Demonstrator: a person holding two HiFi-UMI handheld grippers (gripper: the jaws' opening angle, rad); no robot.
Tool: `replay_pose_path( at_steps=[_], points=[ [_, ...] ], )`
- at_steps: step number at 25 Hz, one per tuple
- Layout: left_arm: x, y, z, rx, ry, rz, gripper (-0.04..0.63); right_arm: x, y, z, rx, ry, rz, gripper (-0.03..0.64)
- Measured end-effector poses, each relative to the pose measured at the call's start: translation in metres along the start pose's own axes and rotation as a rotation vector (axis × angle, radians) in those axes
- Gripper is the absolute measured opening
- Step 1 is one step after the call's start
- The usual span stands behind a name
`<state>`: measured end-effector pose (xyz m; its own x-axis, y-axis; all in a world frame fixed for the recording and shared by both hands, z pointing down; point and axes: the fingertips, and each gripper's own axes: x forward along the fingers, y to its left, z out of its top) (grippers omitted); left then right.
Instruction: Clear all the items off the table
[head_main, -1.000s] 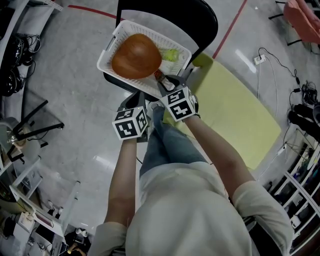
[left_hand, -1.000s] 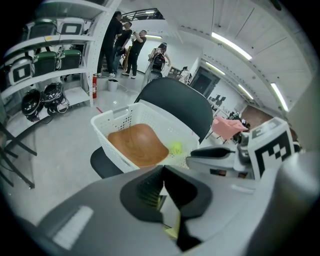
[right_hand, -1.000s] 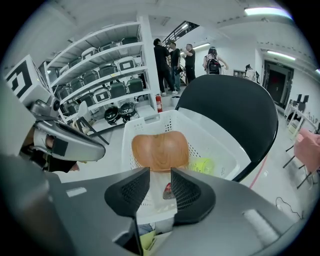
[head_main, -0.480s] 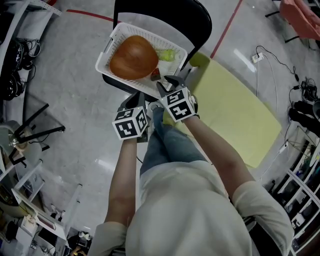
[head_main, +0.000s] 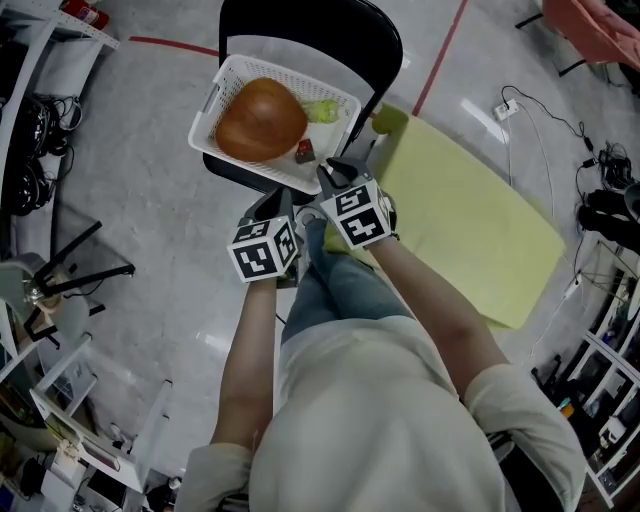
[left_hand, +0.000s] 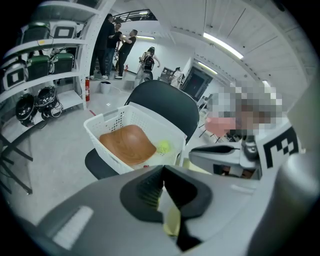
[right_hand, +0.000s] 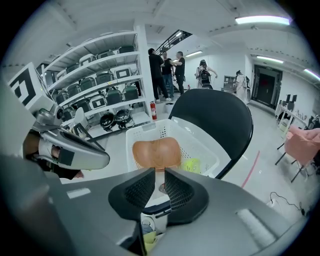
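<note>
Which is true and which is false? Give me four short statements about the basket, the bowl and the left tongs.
The white basket sits on the black chair. True.
The brown bowl lies on the yellow table. False: it is in the basket.
The left tongs are shut and empty. True.
The basket holds only the bowl. False: a yellow-green thing and a small dark red thing lie beside it.

Chair back (head_main: 330, 30) blocks beyond the basket (head_main: 262, 172).
</note>
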<state>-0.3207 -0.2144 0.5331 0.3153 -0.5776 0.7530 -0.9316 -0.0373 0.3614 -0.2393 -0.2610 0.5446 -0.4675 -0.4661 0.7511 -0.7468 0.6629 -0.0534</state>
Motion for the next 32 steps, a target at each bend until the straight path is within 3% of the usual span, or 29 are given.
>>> replay_pose_path(
  at_steps=[11, 32],
  points=[
    [-0.023, -0.033, -0.013, 0.071, -0.012, -0.06, 0.009, -0.055, 0.004, -0.014, 0.025, -0.051, -0.097, 0.002],
    [-0.079, -0.093, -0.047, 0.222, -0.031, -0.169, 0.009, -0.163, 0.027, -0.049, 0.111, -0.166, -0.216, 0.0]
  ],
)
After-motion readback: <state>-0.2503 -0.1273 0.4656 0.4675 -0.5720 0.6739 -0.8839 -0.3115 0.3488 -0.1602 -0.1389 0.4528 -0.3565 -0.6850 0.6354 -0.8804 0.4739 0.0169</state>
